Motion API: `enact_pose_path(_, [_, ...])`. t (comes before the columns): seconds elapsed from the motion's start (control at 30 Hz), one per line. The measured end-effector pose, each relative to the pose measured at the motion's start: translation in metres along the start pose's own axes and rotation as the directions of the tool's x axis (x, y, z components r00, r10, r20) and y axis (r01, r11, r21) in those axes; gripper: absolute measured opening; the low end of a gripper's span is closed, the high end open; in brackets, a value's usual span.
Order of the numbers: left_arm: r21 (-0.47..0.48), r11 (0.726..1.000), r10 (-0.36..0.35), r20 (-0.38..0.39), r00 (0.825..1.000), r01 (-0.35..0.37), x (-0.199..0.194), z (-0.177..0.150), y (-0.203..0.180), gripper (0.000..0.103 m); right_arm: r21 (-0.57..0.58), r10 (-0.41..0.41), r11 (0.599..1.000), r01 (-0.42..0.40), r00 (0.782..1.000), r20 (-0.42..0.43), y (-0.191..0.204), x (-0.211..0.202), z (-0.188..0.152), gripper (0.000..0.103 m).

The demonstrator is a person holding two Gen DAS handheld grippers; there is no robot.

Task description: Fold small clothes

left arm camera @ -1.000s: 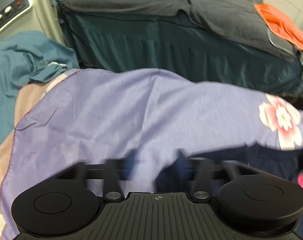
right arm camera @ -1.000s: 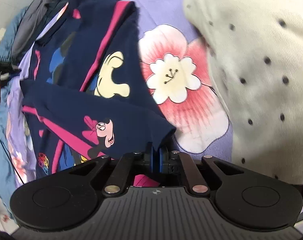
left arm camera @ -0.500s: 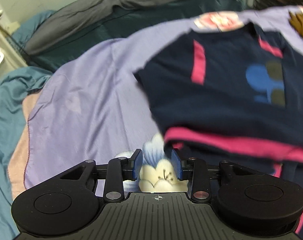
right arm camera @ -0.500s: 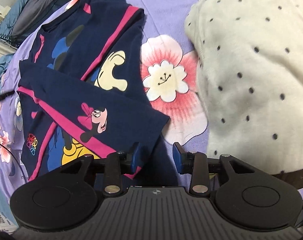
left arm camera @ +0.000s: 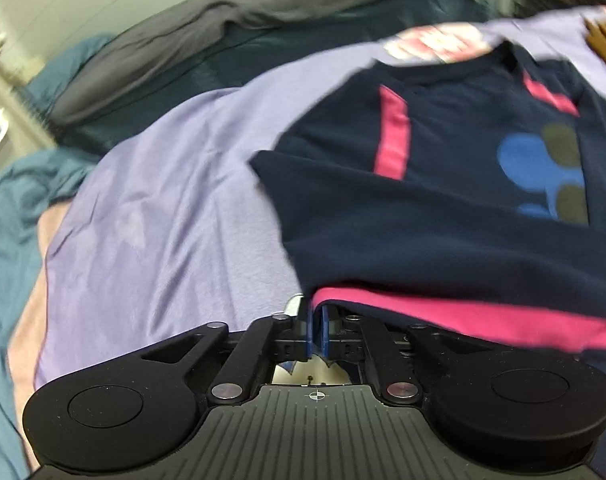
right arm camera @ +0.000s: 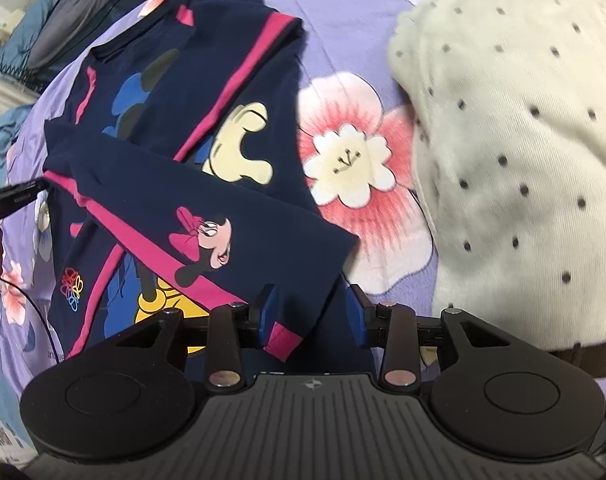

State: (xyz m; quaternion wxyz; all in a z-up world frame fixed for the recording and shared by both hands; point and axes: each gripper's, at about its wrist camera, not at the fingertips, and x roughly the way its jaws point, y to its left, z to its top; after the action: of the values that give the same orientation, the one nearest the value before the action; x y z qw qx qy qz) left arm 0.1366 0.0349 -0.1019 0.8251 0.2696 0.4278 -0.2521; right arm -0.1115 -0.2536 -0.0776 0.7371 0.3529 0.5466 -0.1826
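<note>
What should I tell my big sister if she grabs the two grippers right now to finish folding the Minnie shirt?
Left gripper: its jaws have just been closing and now look pinched on the near left edge of the navy shirt, by its pink stripe.
Right gripper: its jaws have just been opening; they stand apart, with a pink-cuffed sleeve end lying loose between them.
The shirt lies on the purple flowered sheet; one flap with the Minnie print is already folded across it. A cream dotted garment sits beside it, untouched.
Left to do: probably fold the left side over, then fold the shirt smaller.
</note>
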Motion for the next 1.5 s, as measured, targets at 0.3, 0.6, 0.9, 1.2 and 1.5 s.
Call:
enact_pose_path(0.3, [-0.127, 0.992, 0.011, -0.020, 1.000, -0.013, 0.002, -0.023, 0.022, 0.048, -0.058, -0.047, 0.997, 0.052, 0.995, 0.084, 0.006, -0.018, 0.002, 0.044])
enact_pose_path(0.6, [-0.069, 0.986, 0.145, -0.091, 0.985, -0.152, -0.005, -0.021, 0.019, 0.103, -0.369, 0.031, 0.930, -0.008, 0.998, 0.056, 0.060, 0.009, 0.008, 0.052])
enact_pose_path(0.9, [0.005, 0.982, 0.189, -0.083, 0.979, -0.189, -0.033, -0.021, 0.020, 0.103, -0.455, -0.064, 0.889, 0.046, 0.998, -0.023, 0.063, 0.036, 0.006, 0.059])
enact_pose_path(1.2, [0.089, 0.985, 0.149, -0.031, 0.988, -0.146, -0.018, 0.018, 0.014, 0.103, -0.458, -0.028, 0.888, 0.042, 0.999, 0.037, 0.061, 0.023, 0.098, 0.062])
enact_pose_path(1.5, [0.054, 0.998, -0.033, 0.159, 0.987, 0.025, 0.039, 0.092, 0.027, 0.103, -0.463, 0.155, 0.883, -0.072, 0.977, 0.143, 0.098, 0.047, 0.251, 0.065])
